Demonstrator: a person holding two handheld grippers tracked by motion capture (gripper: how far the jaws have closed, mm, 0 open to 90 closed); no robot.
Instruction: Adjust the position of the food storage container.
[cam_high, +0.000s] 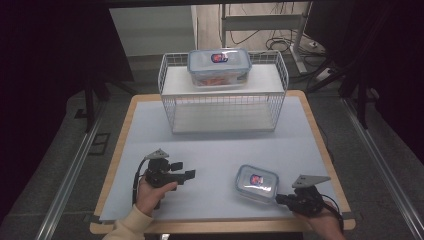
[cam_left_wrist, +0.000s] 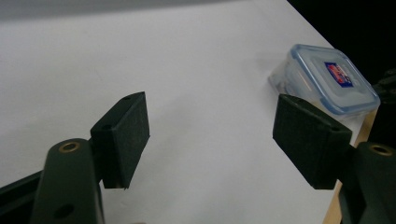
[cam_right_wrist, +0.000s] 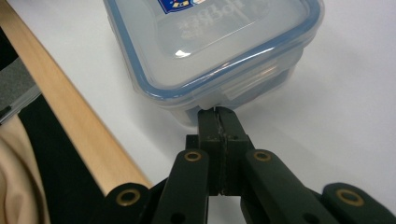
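Note:
A small clear container with a blue-rimmed lid lies on the white table top near its front right corner. My right gripper is shut, jaws pressed flat together. Their tips sit right at the latch flap on the container's near side; I cannot tell whether they pinch it. My left gripper is held over the front left of the table, pointing right toward the small container. Its jaws stand wide open with nothing between them.
A white wire rack stands at the back of the table, with a larger clear lidded container on its upper shelf. The wooden table edge runs close beside my right gripper.

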